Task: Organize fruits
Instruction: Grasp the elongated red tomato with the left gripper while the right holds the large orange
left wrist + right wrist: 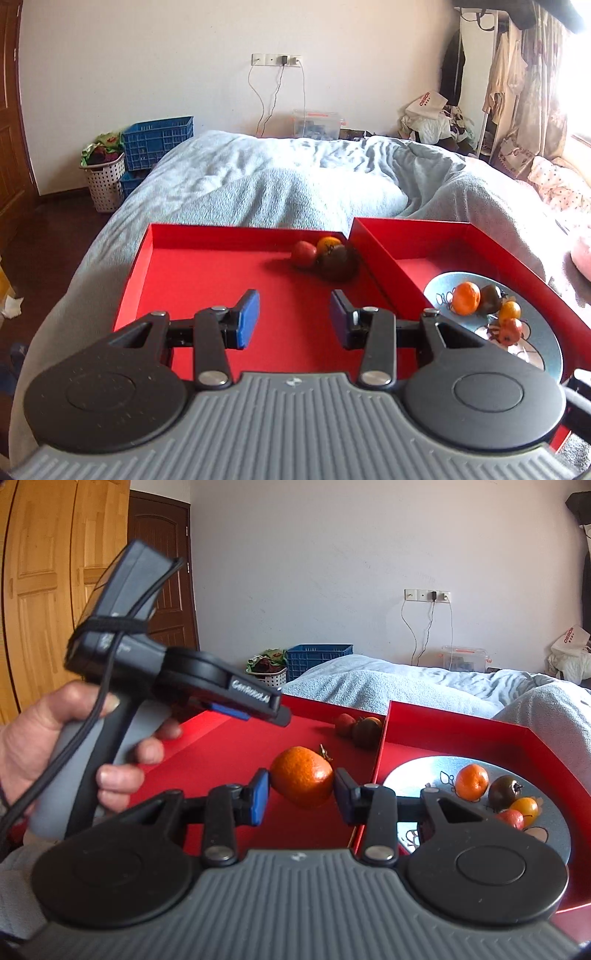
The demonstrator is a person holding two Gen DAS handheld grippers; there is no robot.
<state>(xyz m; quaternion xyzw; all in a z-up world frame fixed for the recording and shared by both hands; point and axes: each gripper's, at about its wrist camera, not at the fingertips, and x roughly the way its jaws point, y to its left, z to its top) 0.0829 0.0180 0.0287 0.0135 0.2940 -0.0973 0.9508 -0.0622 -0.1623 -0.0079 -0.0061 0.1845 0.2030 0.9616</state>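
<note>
Risk here is slippage: my right tongs (301, 794) clamp the orange (302, 777) above the left red tray (221, 753); the round peel could roll out before reaching the plate (554, 812). Left tongs (294, 319) hang released, holding nothing.

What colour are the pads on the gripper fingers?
Blue pads, on black fingers; clearest in the left wrist view.

A pale wall (166, 66) with a socket strip (276, 60) and hanging cables stood behind a bed (258, 177) under a rumpled grey blanket, blue crates (159, 142) left, a clothes rack (517, 85) by the bright window right.
</note>
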